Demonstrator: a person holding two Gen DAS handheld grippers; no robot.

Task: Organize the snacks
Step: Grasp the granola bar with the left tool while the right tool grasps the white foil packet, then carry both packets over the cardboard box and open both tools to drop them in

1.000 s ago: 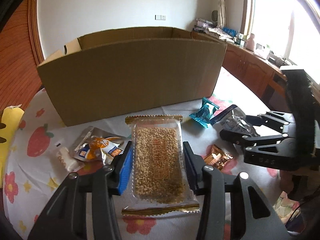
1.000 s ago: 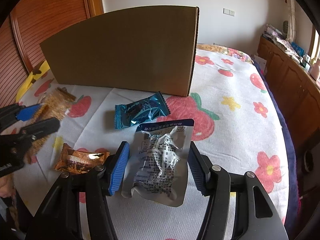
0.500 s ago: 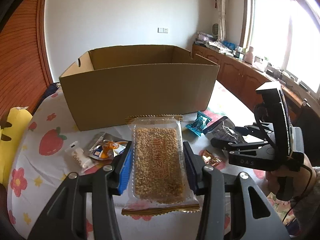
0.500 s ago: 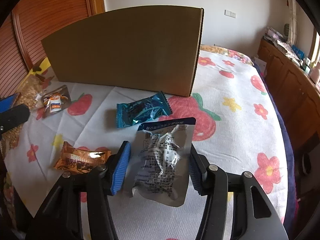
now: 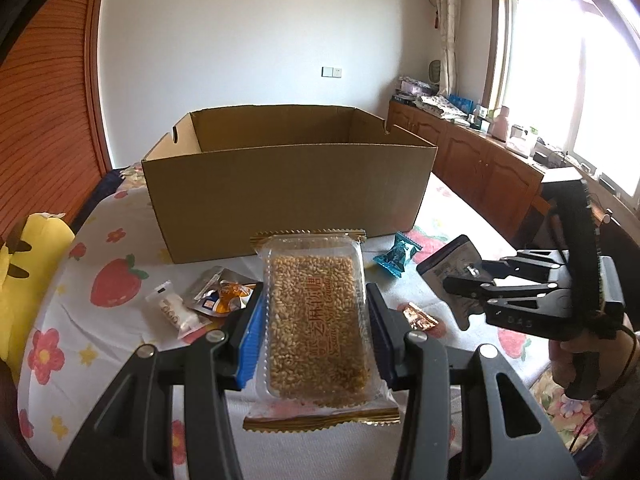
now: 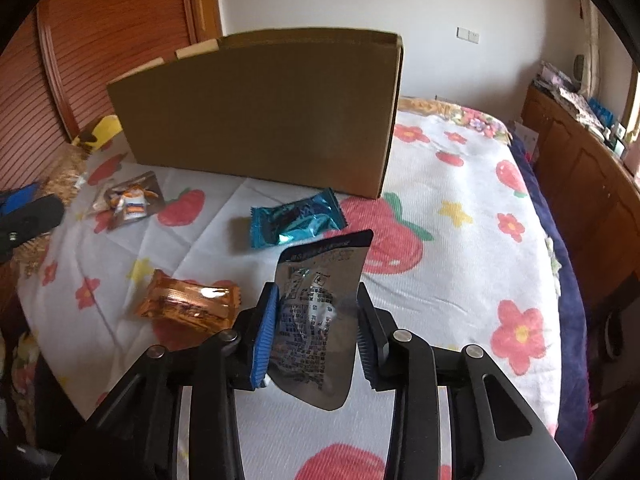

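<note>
My left gripper [image 5: 314, 300] is shut on a clear packet of golden grain bar [image 5: 316, 328], held above the flowered cloth in front of the open cardboard box [image 5: 280, 200]. In the right wrist view my right gripper [image 6: 317, 296] is closing on a silver pouch [image 6: 324, 264]. The pouch stands buckled and tipped up between the blue pads. The left wrist view shows that gripper [image 5: 452, 280] at the right with the pouch [image 5: 444, 264] in it, held by a person's hand [image 5: 572, 356].
Loose on the cloth lie a teal packet [image 6: 296, 220], an orange-brown candy [image 6: 188, 300], an orange and silver pouch [image 5: 224, 292] and a white candy [image 5: 172, 312]. A yellow plush [image 5: 24, 280] sits at the left edge. Wooden cabinets [image 5: 480, 160] line the right wall.
My left gripper has risen with the grain bar, so the box's inside now shows. The right jaws have narrowed onto the silver pouch, which has crumpled and tipped up off the cloth.
</note>
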